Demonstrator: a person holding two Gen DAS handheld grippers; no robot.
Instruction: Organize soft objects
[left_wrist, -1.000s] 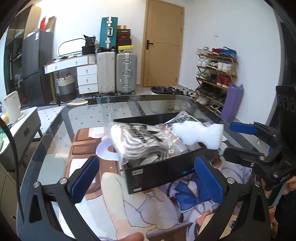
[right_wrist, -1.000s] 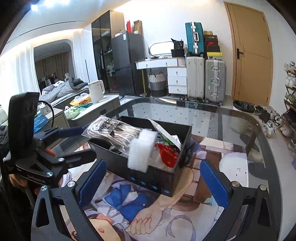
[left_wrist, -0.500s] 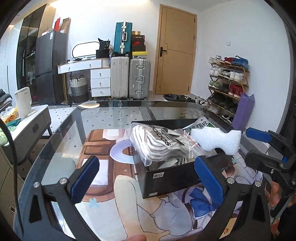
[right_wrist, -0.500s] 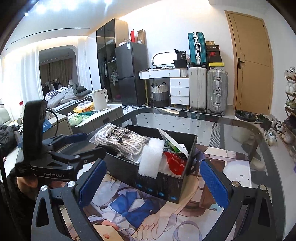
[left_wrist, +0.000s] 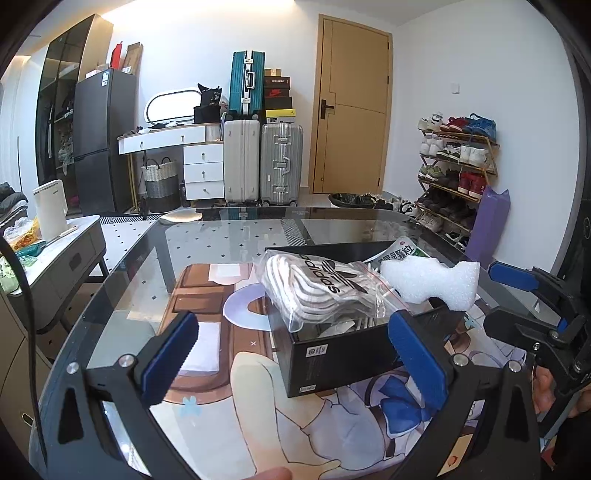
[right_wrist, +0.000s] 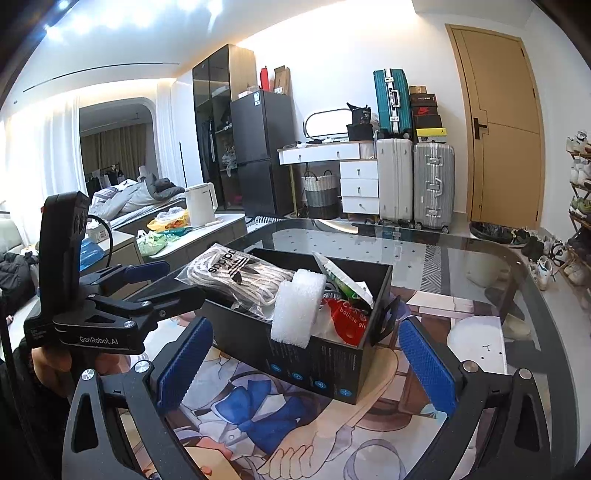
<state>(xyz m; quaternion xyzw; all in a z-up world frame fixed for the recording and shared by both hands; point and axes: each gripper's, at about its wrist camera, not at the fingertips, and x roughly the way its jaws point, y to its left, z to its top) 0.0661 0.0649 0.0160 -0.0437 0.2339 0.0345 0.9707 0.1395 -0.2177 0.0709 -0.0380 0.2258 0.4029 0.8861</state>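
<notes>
We record one black box (left_wrist: 343, 354) standing on the printed mat (left_wrist: 258, 406) that covers the near part of the glass table (left_wrist: 122, 280), roughly mid-table and closer to the near edge than the far one. Contents, soft goods: a clear zip bag of white laces (left_wrist: 317, 288) (branded, lying across the box's left rim and overhanging it); a white foam piece (left_wrist: 428, 282) propped over the rim on the box's near-right side; a red balloon packet (right_wrist: 347, 317) and a green-and-white sachet (right_wrist: 341, 278) inside toward the right end. We list the left gripper (left_wrist: 291, 358) with fingers spread wide and empty, held just short of the box's near-left corner. The right gripper (right_wrist: 306, 362) likewise stands wide apart, holding nothing, facing the box's long side. Each unit is carried by a hand (right_wrist: 51, 365), only partly visible.
</notes>
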